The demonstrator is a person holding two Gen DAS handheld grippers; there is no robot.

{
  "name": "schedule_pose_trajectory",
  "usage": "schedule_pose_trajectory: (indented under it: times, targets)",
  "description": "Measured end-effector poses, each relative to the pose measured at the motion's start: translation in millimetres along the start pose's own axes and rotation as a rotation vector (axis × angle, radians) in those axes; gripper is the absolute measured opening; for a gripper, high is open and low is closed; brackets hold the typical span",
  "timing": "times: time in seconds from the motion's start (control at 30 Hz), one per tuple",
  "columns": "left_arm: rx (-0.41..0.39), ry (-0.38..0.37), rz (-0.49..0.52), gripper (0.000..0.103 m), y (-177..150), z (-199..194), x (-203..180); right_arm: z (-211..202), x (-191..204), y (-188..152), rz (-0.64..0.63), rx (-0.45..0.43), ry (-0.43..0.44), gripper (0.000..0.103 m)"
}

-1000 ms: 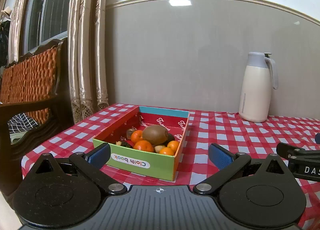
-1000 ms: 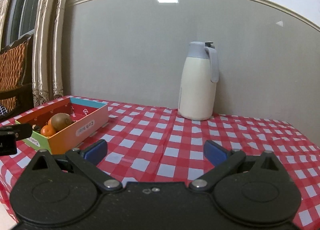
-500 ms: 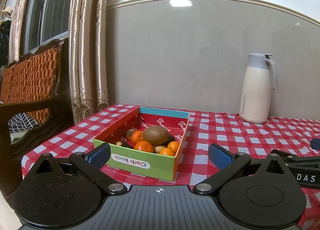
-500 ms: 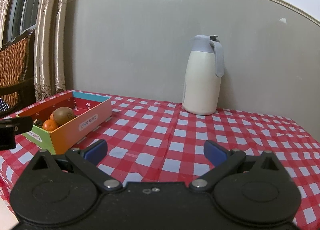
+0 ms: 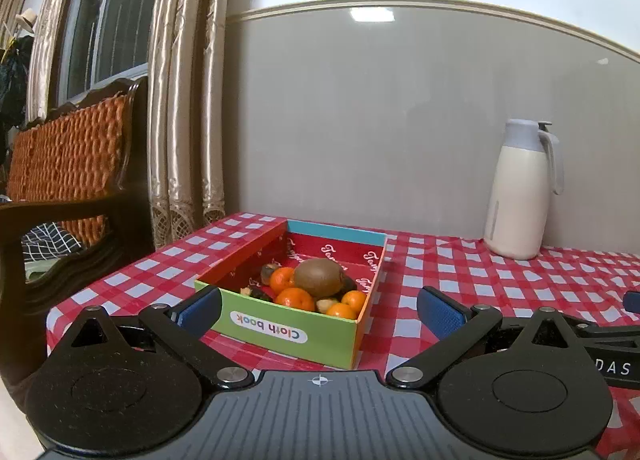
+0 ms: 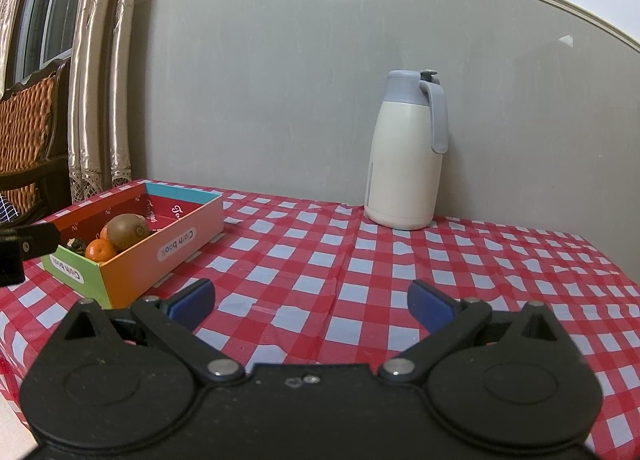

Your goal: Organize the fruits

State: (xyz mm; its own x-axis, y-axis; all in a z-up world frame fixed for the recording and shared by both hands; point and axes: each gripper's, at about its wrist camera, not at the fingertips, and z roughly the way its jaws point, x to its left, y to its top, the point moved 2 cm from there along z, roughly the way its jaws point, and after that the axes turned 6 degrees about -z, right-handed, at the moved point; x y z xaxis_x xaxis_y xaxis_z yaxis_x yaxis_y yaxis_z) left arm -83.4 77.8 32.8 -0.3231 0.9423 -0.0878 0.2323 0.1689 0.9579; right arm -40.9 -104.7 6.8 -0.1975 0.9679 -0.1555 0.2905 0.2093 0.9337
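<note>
A colourful cardboard box [image 5: 304, 334] marked "Cloth book" lies on the red-checked tablecloth [image 5: 500, 284]. Inside it are a brown kiwi [image 5: 319, 277], several small oranges [image 5: 296, 298] and some darker fruit pieces. My left gripper [image 5: 319, 310] is open just in front of the box's green near wall, nothing between its blue pads. In the right wrist view the box [image 6: 160, 244] lies at the left with the kiwi [image 6: 127, 230] showing. My right gripper [image 6: 311, 302] is open over bare cloth, to the right of the box.
A cream thermos jug [image 6: 406, 158] with a grey lid stands at the back by the grey wall. A wooden chair [image 5: 68, 180] with an orange woven back and curtains [image 5: 180, 100] are left of the table. The table's left edge runs close to the box.
The right gripper has risen and moved forward, so the box and jug look nearer. In the left wrist view the right gripper has dropped lower at the right edge. The left gripper is still.
</note>
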Motion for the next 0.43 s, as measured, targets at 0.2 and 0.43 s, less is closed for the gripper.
schedule_pose_trajectory:
  times: [0.2,0.43]
  targets:
    - [-0.005,-0.011,0.009,0.103,-0.6,-1.1,-2.4,-0.2,0.2,0.4,0.0,0.0,0.0,0.103]
    - [0.015,0.013,-0.01,0.103,-0.5,2.2,0.4,0.2,0.1,0.3,0.0,0.0,0.0,0.103]
